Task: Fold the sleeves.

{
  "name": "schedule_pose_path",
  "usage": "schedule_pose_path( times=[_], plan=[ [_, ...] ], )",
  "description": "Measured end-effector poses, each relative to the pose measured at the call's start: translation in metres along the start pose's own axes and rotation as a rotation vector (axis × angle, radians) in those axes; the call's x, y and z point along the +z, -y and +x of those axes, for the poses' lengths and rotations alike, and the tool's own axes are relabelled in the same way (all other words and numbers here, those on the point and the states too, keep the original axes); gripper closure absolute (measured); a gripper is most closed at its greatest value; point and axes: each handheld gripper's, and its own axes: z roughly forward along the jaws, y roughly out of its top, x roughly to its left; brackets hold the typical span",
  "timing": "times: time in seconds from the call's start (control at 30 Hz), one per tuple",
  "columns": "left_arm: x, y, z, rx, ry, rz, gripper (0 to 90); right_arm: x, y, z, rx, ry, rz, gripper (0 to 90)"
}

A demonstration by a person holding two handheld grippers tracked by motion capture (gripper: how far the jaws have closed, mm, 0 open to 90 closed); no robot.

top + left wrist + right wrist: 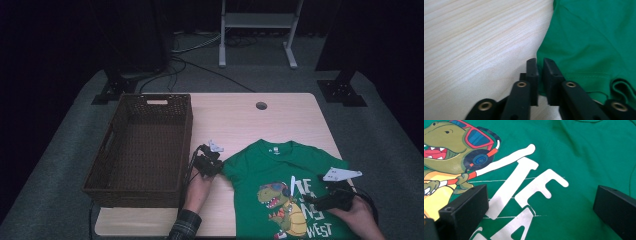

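At table centre: left tongs [539, 65] pinching green T-shirt [589, 37] sleeve edge; right tongs [540, 202] spread above print.

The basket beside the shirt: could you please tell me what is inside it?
The basket looks empty: its woven floor and far wall are bare in the high view. The inner face of its near wall is hidden by the rim, so anything tucked against it cannot be seen.

"WEST" on green T-shirt [260, 165]
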Motion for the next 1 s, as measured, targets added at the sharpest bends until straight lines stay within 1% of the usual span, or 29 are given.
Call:
schedule_pose_path(
  times=[0.07,0.17,0.33,0.4,0.43,0.5,0.57,0.77,0.9,1.0],
  plan=[
    [0.0,0.0,0.001,-0.01,0.004,0.0,86.6,0.0,0.0,0.0,0.0,0.0,0.0,0.0],
    [0.0,0.0,0.001,-0.022,-0.003,-0.004,87.0,0.0,0.0,0.0,0.0,0.0,0.0,0.0],
    [-0.003,-0.003,0.001,-0.024,-0.001,-0.015,87.0,0.0,0.0,0.0,0.001,0.001,0.0,0.0],
    [-0.007,-0.006,0.001,-0.034,0.006,-0.035,87.0,0.0,0.0,0.0,0.002,0.002,0.0,0.0],
    [-0.009,-0.007,0.001,-0.034,0.008,-0.04,87.0,0.0,0.0,0.0,0.003,0.002,0.0,0.0],
    [-0.011,-0.007,0.002,-0.044,0.018,-0.052,87.0,0.001,-0.001,0.001,0.003,0.003,0.0,0.0],
    [-0.015,-0.009,0.002,-0.054,0.02,-0.063,87.0,0.002,-0.002,0.001,0.003,0.003,0.0,0.0],
    [-0.023,-0.013,0.0,-0.061,0.025,-0.091,87.3,0.007,-0.006,0.006,-0.002,-0.001,-0.001,0.0],
    [-0.024,-0.014,-0.001,-0.064,0.029,-0.09,87.5,0.01,-0.01,0.009,-0.007,-0.005,0.0,0.0],
    [-0.026,-0.017,-0.003,-0.066,0.042,-0.095,87.6,0.013,-0.013,0.012,-0.012,-0.01,0.0,0.0]
  ],
)
